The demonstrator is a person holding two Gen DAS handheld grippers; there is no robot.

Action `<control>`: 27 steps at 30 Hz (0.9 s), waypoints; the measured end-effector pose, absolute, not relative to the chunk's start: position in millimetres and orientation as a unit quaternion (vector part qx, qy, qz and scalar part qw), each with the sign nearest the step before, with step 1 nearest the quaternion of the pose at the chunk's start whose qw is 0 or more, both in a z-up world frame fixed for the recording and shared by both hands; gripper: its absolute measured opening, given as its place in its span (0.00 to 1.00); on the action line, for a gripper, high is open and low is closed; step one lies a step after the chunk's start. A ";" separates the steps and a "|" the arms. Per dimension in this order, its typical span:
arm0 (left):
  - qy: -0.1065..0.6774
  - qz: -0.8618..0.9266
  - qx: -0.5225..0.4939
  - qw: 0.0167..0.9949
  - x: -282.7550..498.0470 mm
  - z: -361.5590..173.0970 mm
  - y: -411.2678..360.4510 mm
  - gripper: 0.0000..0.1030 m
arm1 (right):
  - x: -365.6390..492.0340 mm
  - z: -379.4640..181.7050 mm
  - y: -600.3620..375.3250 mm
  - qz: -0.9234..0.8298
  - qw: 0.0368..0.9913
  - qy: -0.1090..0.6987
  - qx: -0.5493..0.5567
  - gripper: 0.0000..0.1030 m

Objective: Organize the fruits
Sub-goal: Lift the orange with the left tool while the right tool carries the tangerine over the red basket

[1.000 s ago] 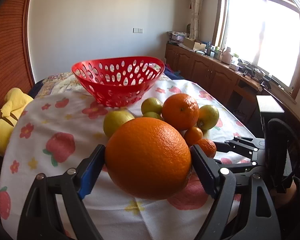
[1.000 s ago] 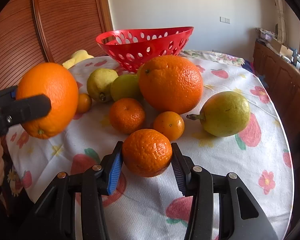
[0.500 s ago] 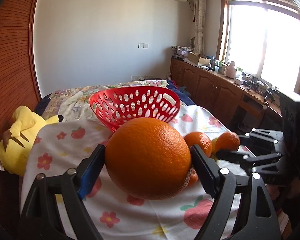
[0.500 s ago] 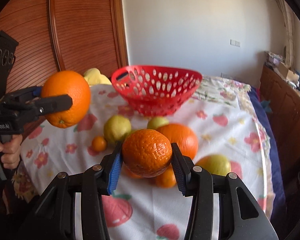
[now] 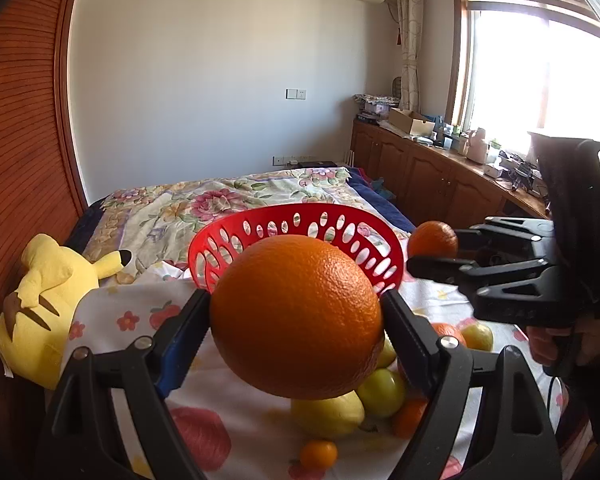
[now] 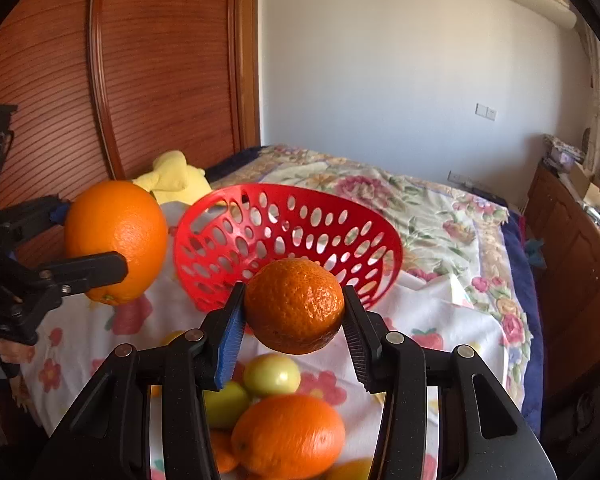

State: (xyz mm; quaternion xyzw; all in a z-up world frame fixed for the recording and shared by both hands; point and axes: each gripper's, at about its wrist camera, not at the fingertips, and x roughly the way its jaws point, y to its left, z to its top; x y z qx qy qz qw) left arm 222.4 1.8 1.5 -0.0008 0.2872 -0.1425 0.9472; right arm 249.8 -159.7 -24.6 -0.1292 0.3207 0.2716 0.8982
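Note:
My left gripper [image 5: 296, 320] is shut on a large orange [image 5: 296, 316], held in the air just before the red perforated basket [image 5: 300, 220]. My right gripper [image 6: 294, 316] is shut on a smaller mandarin [image 6: 294, 304], also lifted in front of the red basket [image 6: 288, 236], which looks empty. In the right wrist view the large orange [image 6: 116, 240] in the left gripper [image 6: 96, 240] hangs left of the basket. In the left wrist view the mandarin [image 5: 432, 240] sits in the right gripper [image 5: 432, 250], right of the basket. Both fruits are near the rim.
Below the grippers, several fruits lie on the flowered tablecloth [image 6: 432, 320]: an orange [image 6: 288, 436], green-yellow citrus [image 6: 272, 374], a lemon [image 5: 328, 412], a tiny orange [image 5: 318, 454]. A yellow plush toy [image 5: 48, 300] lies left. A bed is behind, wooden cabinets [image 5: 432, 176] right.
Both grippers rose from the table with their fruit and moved toward the red basket, which now sits closer and lower in both views. The fruit pile has dropped below them.

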 end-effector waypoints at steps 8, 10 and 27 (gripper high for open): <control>0.301 -0.140 0.002 0.943 266.3 -8.3 -1.8 0.82 | 302.4 -59.3 -141.6 0.283 0.869 0.377 -0.151 0.45; 0.308 -0.141 0.003 0.941 277.7 -13.0 -3.7 0.82 | 307.8 -65.6 -139.6 0.286 0.863 0.386 -0.157 0.45; 0.329 -0.149 0.017 0.932 315.8 -35.2 -11.9 0.82 | 321.7 -67.5 -142.3 0.286 0.858 0.392 -0.169 0.46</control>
